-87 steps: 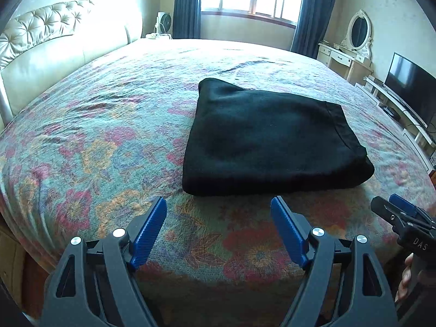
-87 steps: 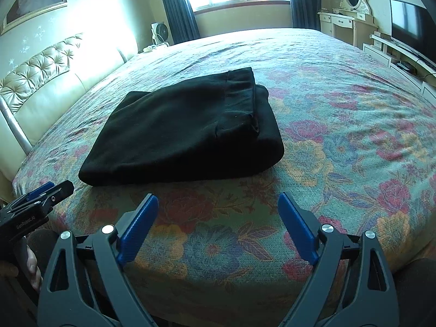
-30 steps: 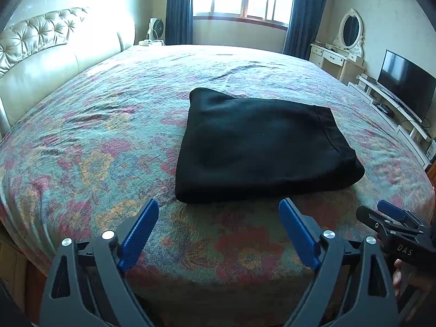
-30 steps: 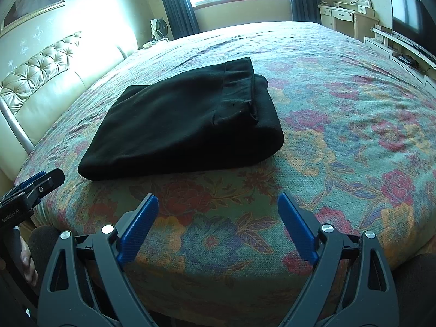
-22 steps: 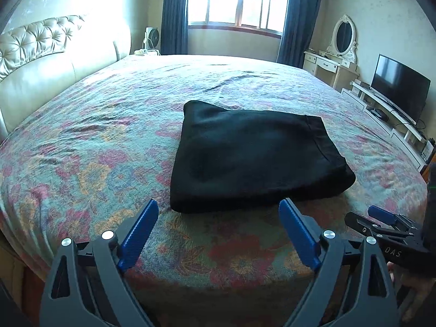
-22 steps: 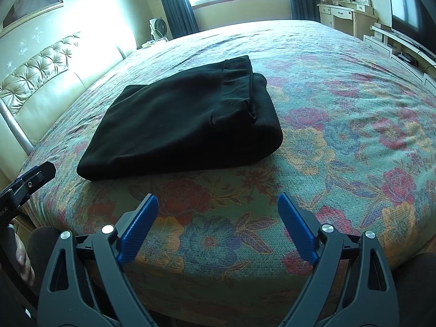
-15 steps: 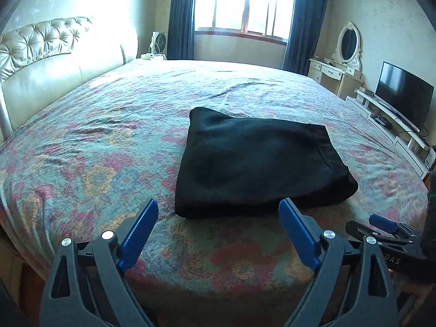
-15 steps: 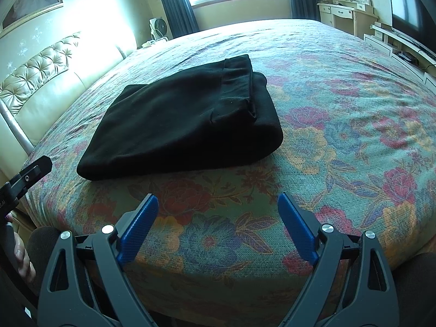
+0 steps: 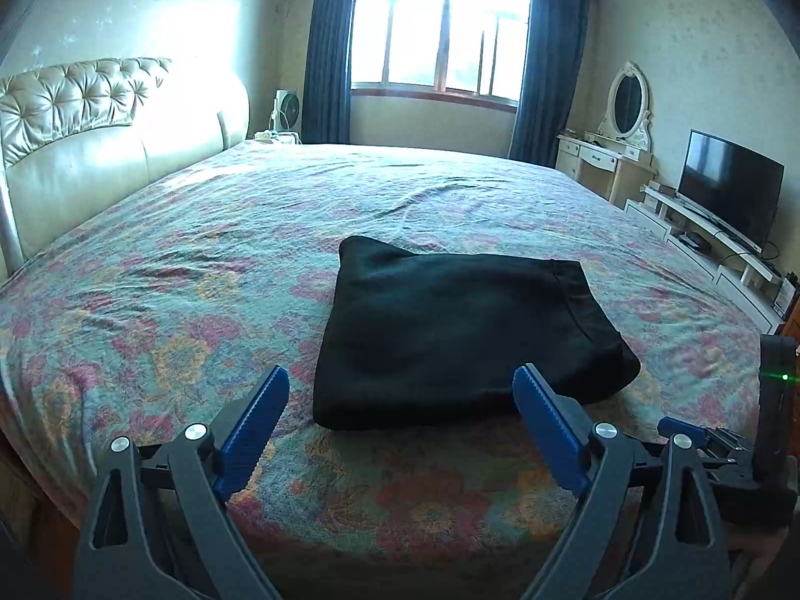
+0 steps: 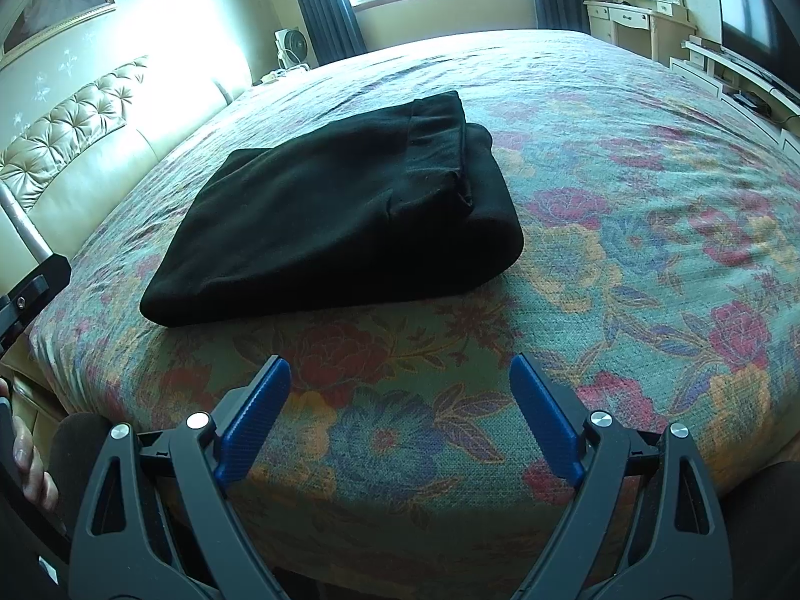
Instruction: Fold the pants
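Note:
Black pants (image 9: 460, 330) lie folded into a thick rectangle on the floral bedspread (image 9: 175, 300), near the bed's front edge. They also show in the right wrist view (image 10: 340, 220), with the waistband layer on top at the right. My left gripper (image 9: 400, 400) is open and empty, held just short of the pants' near edge. My right gripper (image 10: 400, 390) is open and empty, over the bed's front edge, a little short of the pants. The right gripper's body (image 9: 725, 455) shows at the lower right of the left wrist view.
A padded cream headboard (image 9: 100, 150) runs along the left. A window with dark curtains (image 9: 440, 45) is at the back. A dressing table with mirror (image 9: 620, 150) and a TV on a low stand (image 9: 725, 200) stand at the right. A fan (image 10: 292, 47) stands beside the bed.
My left gripper has tilted up and drawn back a little, so more of the room shows. The right gripper has barely moved. The pants have stayed still.

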